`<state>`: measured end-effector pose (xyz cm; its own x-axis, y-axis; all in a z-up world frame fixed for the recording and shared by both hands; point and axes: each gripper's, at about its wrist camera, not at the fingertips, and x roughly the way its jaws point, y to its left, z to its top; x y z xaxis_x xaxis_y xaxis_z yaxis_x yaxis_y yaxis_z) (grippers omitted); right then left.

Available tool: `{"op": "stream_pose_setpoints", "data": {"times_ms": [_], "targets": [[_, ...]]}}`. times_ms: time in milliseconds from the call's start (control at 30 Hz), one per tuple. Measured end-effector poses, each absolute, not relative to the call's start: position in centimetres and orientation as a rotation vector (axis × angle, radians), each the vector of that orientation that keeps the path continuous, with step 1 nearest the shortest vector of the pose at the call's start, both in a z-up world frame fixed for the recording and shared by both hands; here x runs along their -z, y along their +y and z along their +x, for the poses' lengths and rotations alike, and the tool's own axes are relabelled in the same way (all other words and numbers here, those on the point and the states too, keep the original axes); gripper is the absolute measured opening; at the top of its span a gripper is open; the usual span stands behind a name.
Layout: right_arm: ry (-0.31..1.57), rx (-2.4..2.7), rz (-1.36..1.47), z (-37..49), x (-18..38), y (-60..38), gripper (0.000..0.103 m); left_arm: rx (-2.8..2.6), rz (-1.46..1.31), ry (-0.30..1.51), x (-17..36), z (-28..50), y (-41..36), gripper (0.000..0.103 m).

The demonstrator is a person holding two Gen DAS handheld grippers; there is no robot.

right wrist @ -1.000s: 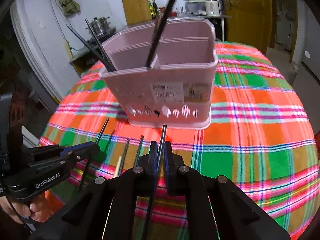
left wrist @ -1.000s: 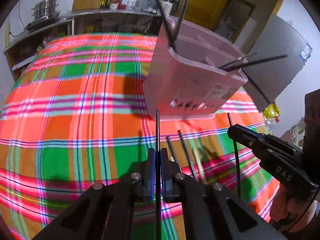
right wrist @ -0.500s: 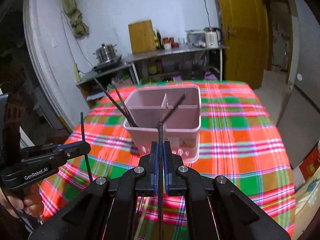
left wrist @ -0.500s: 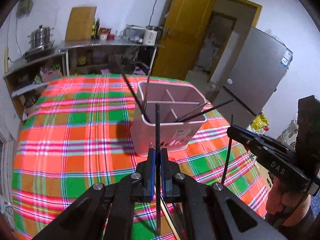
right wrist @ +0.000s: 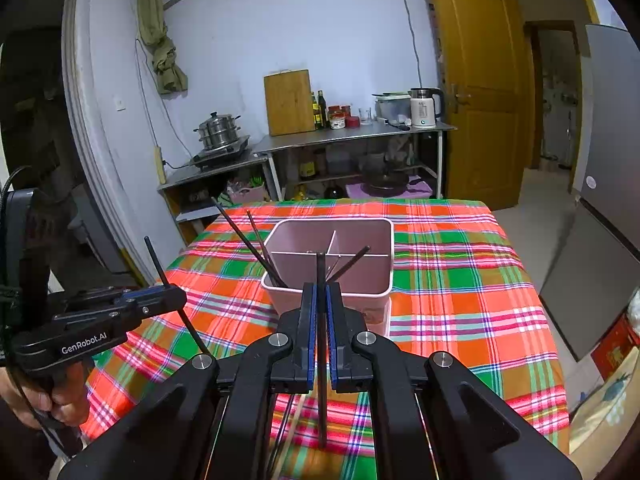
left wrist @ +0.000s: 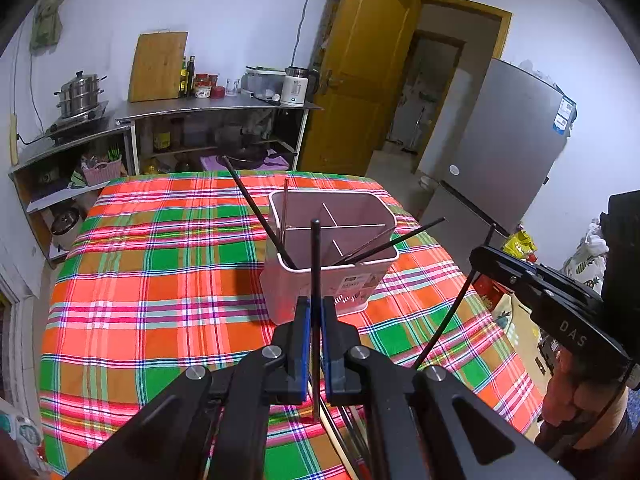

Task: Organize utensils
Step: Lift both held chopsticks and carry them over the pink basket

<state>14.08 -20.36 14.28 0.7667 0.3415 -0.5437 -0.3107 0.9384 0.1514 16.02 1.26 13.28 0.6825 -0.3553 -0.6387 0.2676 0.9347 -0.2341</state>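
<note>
Two claws, left (left wrist: 315,320) and right (right wrist: 321,304), each pinch one black chopstick (left wrist: 315,264) (right wrist: 321,280). One pink basket (left wrist: 360,280) has three compartments and four chopsticks leaning inside: two (left wrist: 256,208) at its left, two (left wrist: 400,240) at its right. More chopsticks lie on the one bench (left wrist: 160,280); their number cannot be told.

I am looking at a tabletop (left wrist: 160,280) wearing plaid in orange, green, pink and white, with blue lines. The basket (left wrist: 304,284) is showing pale pink. My left hand-held gripper (left wrist: 315,312) is showing black with blue pads, pinching a black chopstick (left wrist: 315,256). The door (right wrist: 476,92) is glowing mustard yellow.
</note>
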Motion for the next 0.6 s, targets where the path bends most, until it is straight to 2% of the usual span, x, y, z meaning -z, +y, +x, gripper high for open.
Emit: {"op": "stream_pose_setpoints", "data": {"times_ms": [600], "targets": [[0.53,-0.373,0.079,14.6,-17.7,-20.5,0.004,0.37,-0.125,0.665,-19.4,17.5,1.4,0.004]]}}
